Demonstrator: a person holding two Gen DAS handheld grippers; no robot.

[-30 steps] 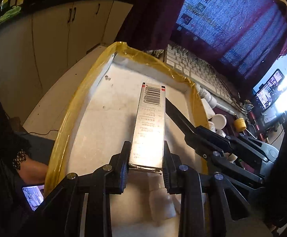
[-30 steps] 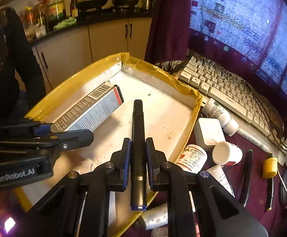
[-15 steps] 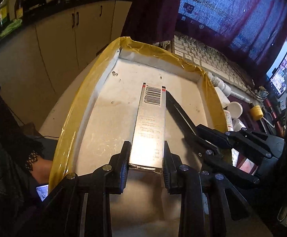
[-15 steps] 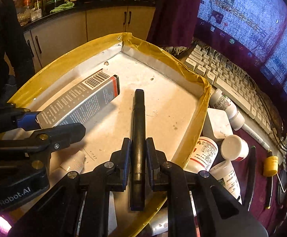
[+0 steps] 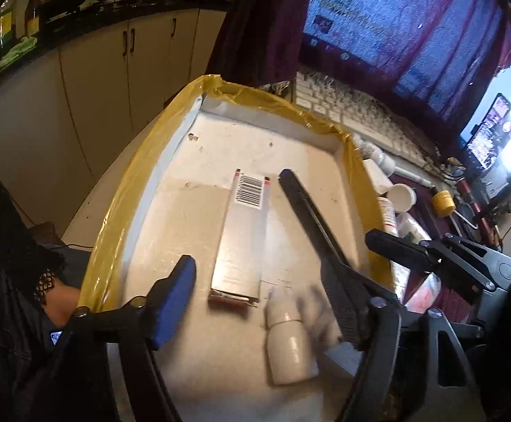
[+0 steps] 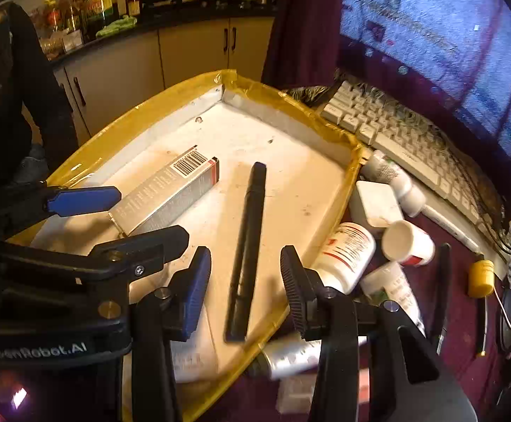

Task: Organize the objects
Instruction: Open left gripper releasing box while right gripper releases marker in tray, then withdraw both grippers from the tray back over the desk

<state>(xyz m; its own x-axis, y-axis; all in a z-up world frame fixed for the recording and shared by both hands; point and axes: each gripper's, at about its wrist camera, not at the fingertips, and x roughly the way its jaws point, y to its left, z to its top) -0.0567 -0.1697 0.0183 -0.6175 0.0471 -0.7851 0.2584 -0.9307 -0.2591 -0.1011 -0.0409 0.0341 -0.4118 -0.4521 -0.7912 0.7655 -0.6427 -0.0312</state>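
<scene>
A white tray with a yellow taped rim (image 5: 149, 161) (image 6: 290, 102) holds a long silver box with a barcode (image 5: 244, 235) (image 6: 167, 193) and a black pen (image 5: 308, 218) (image 6: 248, 246), lying side by side. My left gripper (image 5: 259, 302) (image 6: 148, 214) is opening, its jaws standing wide on either side of the box's near end without touching it. My right gripper (image 6: 243, 292) (image 5: 431, 256) is opening too. The pen lies loose between its pads, its near end close to the tray's front rim. A small white bottle (image 5: 287, 348) lies in the tray near the left gripper.
To the right of the tray lie white pill bottles (image 6: 346, 253), a white jar (image 6: 408, 242), a white block (image 6: 375, 204), a yellow cap (image 6: 480, 277) and a silver tube (image 6: 290, 355). A keyboard (image 6: 396, 133) and a screen stand behind. Kitchen cabinets (image 6: 192, 52) lie beyond.
Both grippers were shut, the left on the box and the right on the pen. Both have opened, and the box and pen now lie loose on the tray floor.
</scene>
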